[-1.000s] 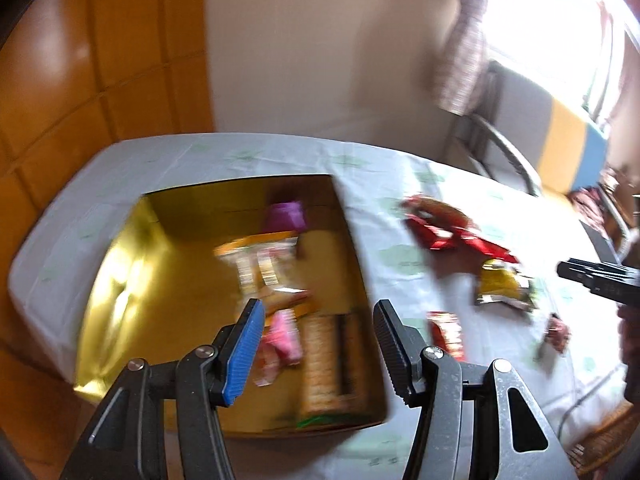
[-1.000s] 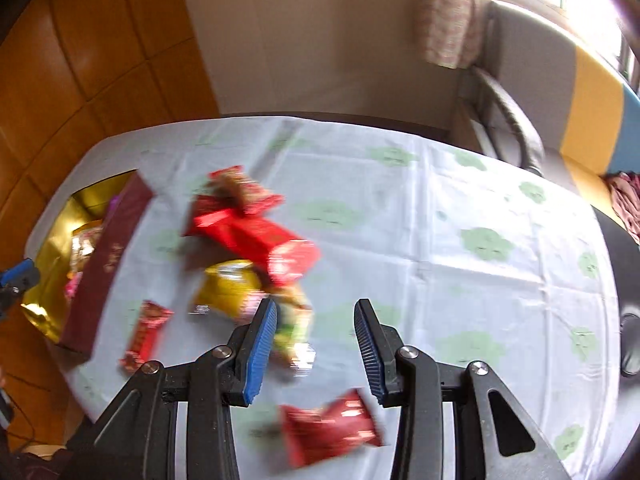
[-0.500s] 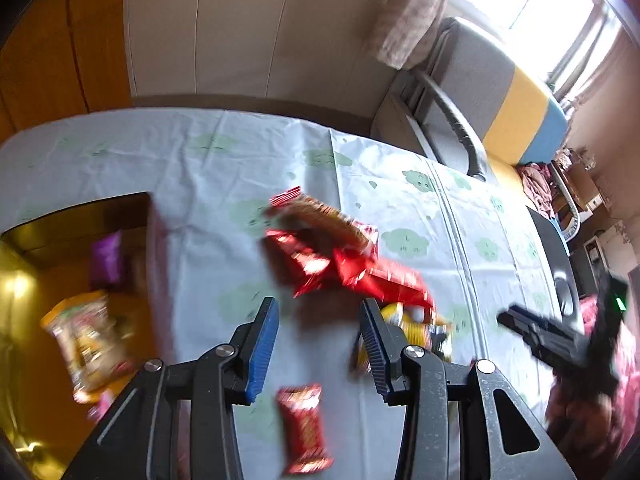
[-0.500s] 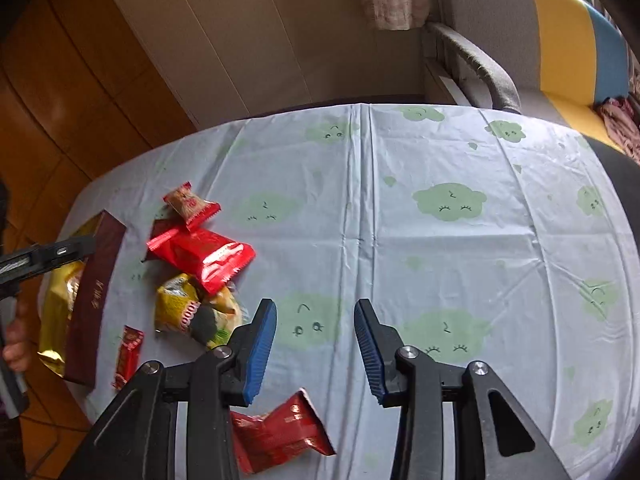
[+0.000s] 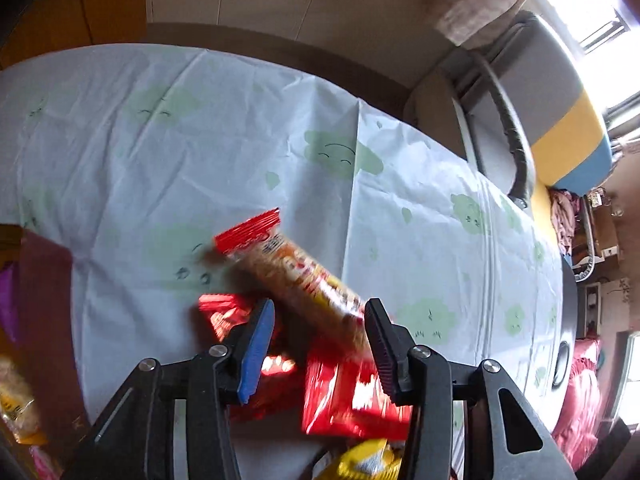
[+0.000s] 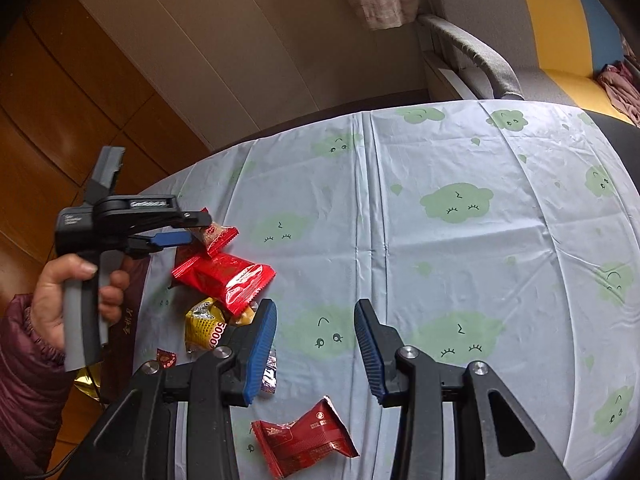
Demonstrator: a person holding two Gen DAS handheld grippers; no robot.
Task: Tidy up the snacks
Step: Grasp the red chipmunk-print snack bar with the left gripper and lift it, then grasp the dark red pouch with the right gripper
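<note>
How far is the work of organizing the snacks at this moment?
Done: some packets already lie in the gold box.

In hand: the left gripper reaches the cracker packet atop the pile; its jaws are opening and nothing is gripped yet. The right gripper hovers open and empty.

Left: the cracker packet, big red packet, yellow packet, dark red packet and small red candy remain on the tablecloth.

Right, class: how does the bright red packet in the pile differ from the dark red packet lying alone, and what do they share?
The bright red packet is shiny and smooth; the dark red packet is duller and crumpled. The bright one touches the yellow packet in the pile; the dark one touches no other snack. Both are sealed and lie on the tablecloth.
</note>
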